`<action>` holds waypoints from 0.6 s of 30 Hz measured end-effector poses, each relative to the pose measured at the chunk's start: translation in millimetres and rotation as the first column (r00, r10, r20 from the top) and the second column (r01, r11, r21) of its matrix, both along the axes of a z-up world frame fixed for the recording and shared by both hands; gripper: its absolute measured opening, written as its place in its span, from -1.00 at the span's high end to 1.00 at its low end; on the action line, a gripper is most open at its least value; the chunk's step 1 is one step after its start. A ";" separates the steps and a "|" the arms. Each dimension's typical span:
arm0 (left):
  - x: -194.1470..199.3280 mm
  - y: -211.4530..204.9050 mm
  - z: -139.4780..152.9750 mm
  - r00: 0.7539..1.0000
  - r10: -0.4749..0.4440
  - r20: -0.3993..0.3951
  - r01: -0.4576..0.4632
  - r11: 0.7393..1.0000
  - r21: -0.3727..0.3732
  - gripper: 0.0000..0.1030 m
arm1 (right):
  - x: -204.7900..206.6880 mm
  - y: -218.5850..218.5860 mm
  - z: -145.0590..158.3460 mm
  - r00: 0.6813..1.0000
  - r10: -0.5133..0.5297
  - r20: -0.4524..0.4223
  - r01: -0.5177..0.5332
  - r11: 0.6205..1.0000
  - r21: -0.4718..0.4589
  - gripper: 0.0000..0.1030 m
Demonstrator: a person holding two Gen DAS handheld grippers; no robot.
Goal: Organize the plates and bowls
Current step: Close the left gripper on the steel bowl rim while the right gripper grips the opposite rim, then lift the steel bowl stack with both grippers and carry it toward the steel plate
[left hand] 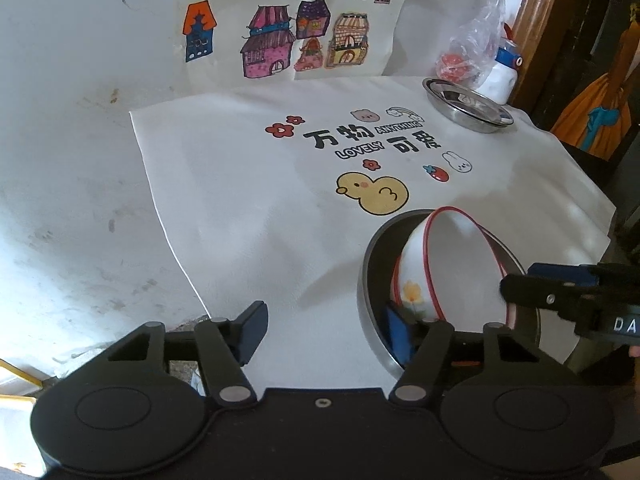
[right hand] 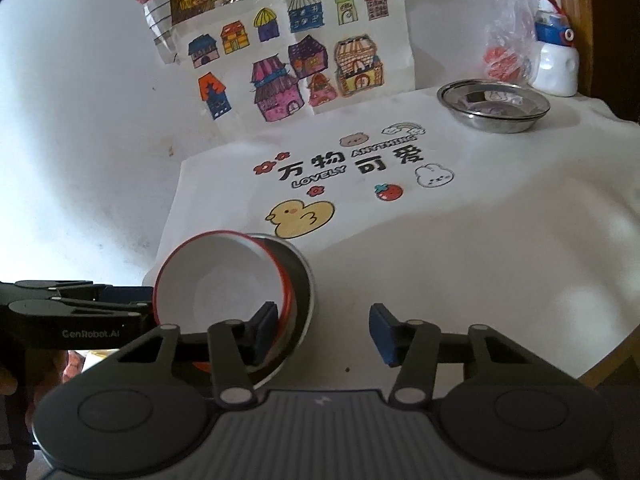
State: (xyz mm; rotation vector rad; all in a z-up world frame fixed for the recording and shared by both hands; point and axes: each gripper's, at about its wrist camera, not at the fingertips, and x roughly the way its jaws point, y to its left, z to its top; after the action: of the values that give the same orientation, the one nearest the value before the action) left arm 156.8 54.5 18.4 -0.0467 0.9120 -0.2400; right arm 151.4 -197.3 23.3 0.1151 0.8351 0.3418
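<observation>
White counter mat (right hand: 460,240) reads "ANYTHING LOVELY"; both grippers' jaws released, straddling tilted red-rimmed bowl (right hand: 216,280) inside steel pan (left hand: 370,280).

A family home is showing here. A child's colored drawing of houses (right hand: 296,64) is leaning against the white wall, just behind a white cloth printed with a cartoon duck (right hand: 300,218). Right of the drawing, a child's water bottle (right hand: 556,60) is standing beside a wooden door frame (right hand: 576,8).
</observation>
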 end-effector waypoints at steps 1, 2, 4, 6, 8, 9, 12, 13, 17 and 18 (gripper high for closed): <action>0.4 -0.3 -0.2 1.000 -0.001 -0.002 0.001 1.000 0.000 -0.26 | 0.5 -0.3 0.0 1.000 0.003 -0.003 -0.003 1.000 -0.002 -0.08; 0.9 -0.6 -0.6 1.000 -0.001 -0.003 0.001 1.000 0.000 -0.26 | 0.7 0.2 0.3 1.000 0.005 -0.002 -0.005 1.000 -0.007 -0.07; 1.2 -1.0 -0.7 1.000 -0.002 -0.004 0.002 1.000 -0.001 -0.23 | 0.2 2.7 2.2 1.000 0.013 -0.002 -0.013 1.000 -0.024 -0.04; 1.7 -1.4 -1.2 1.000 -0.002 -0.004 0.002 1.000 -0.002 -0.23 | -0.6 4.0 4.2 1.000 0.024 -0.004 -0.024 0.999 -0.034 0.01; 1.7 -1.2 -1.2 1.000 -0.004 -0.004 0.004 1.000 -0.002 -0.23 | -1.8 4.1 7.6 1.000 0.029 -0.001 -0.029 0.998 -0.056 0.05; 1.5 -1.3 -1.2 1.000 -0.003 -0.004 0.003 1.000 -0.003 -0.23 | -1.8 3.6 9.0 1.000 0.027 0.000 -0.027 0.997 -0.066 0.08; 2.6 -1.6 -2.3 1.000 -0.006 -0.006 0.006 1.000 -0.006 -0.23 | -0.8 1.4 9.8 0.999 0.041 -0.030 -0.043 0.996 -0.082 0.10; 2.9 -1.5 -2.4 1.000 -0.006 -0.006 0.006 1.000 -0.007 -0.23 | -0.1 0.9 9.7 0.998 0.047 -0.041 -0.050 0.995 -0.081 0.10; 2.6 -1.4 -2.6 1.000 -0.007 -0.006 0.007 1.000 -0.008 -0.23 | 5.6 6.4 12.2 0.994 0.078 -0.074 -0.086 0.990 -0.114 0.14; 2.5 -1.6 -2.6 1.000 -0.007 -0.007 0.007 1.000 -0.007 -0.23 | 8.1 7.7 12.7 0.993 0.084 -0.087 -0.094 0.989 -0.117 0.16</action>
State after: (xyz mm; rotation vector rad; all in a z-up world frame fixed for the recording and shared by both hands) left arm 159.3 52.9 15.7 -0.0506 0.9181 -0.2500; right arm 159.6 -189.6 36.0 -0.0213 0.9420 0.3713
